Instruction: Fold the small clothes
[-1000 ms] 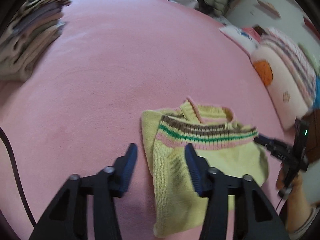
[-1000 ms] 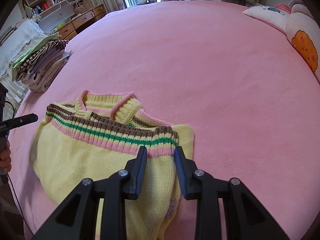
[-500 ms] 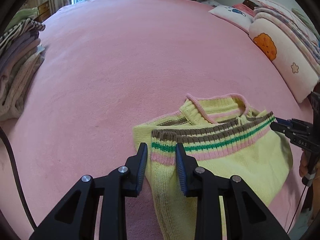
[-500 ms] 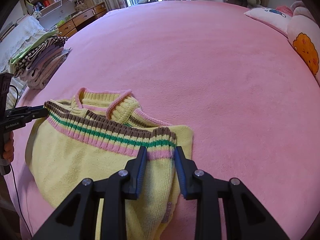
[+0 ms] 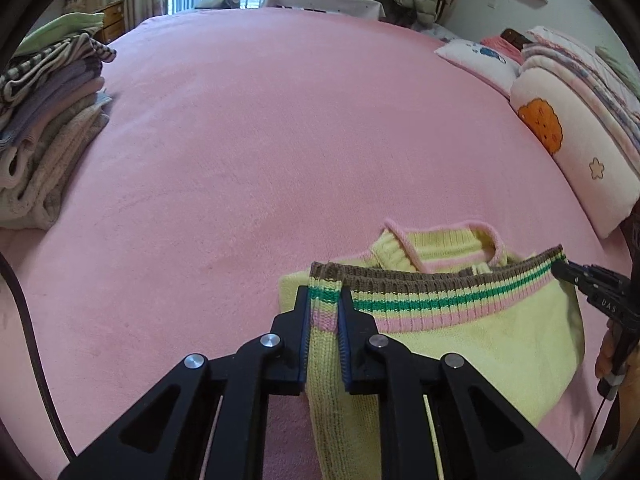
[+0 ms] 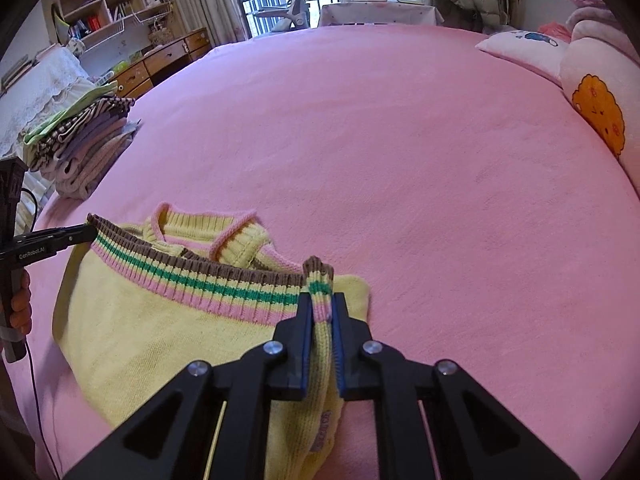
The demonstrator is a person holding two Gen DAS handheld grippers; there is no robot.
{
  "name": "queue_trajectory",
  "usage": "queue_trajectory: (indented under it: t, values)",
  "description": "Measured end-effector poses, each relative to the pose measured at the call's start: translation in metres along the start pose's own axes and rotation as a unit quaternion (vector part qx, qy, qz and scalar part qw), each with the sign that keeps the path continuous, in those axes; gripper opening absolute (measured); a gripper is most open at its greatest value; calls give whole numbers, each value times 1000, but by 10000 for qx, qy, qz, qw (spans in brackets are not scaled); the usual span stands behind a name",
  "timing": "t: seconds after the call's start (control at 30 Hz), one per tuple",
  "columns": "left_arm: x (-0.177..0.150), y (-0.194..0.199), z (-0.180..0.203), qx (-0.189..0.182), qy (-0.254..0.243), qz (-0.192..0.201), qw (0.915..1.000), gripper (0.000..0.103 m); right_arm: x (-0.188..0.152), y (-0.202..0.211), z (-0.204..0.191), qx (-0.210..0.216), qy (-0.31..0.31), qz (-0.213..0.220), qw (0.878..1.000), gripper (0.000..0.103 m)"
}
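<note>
A small yellow knit sweater (image 5: 460,332) with a pink, green and brown striped hem lies on the pink bed (image 5: 280,140), its pink-edged collar toward the far side. My left gripper (image 5: 325,316) is shut on the hem's left corner. My right gripper (image 6: 321,316) is shut on the hem's right corner of the sweater (image 6: 168,332). The striped hem hangs taut between them, lifted over the collar. Each gripper shows at the edge of the other's view: the right one (image 5: 576,276) and the left one (image 6: 76,236).
A stack of folded clothes (image 5: 44,128) sits at the bed's left edge, also in the right wrist view (image 6: 80,144). Pillows (image 5: 560,128) lie along the right side. Shelves and drawers (image 6: 132,40) stand beyond the bed.
My left gripper moved in and closed on the hem's left corner. My right gripper closed tighter on its corner. Both lifted the hem, stretching it toward the collar.
</note>
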State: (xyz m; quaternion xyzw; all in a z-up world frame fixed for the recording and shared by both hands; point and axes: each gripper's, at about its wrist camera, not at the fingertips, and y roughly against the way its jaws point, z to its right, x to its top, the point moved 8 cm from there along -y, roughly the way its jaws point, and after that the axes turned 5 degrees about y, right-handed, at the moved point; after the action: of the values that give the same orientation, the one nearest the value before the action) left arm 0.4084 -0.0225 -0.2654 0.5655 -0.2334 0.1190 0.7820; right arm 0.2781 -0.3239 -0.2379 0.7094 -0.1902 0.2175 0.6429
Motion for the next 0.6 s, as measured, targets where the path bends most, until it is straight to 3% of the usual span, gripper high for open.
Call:
queue_trajectory:
  t: [0.23,0.5,0.57,0.6]
  values:
    - [7,-14,-7,307,201,99,9993,10,18,-12,4,-208,-41,175,9996,9]
    - [-3,-37,-9,505,242,-3,9984,11,9,-45,7,-417,40,-111,9991,9]
    - [-3,-33,-10,425,344,-114,9984,19,10,-40,6,-479,10,-133,9988,15]
    - [-3,-31,-11,380,402,-169,9983,25,10,-36,6,-542,18,-172,9984,23]
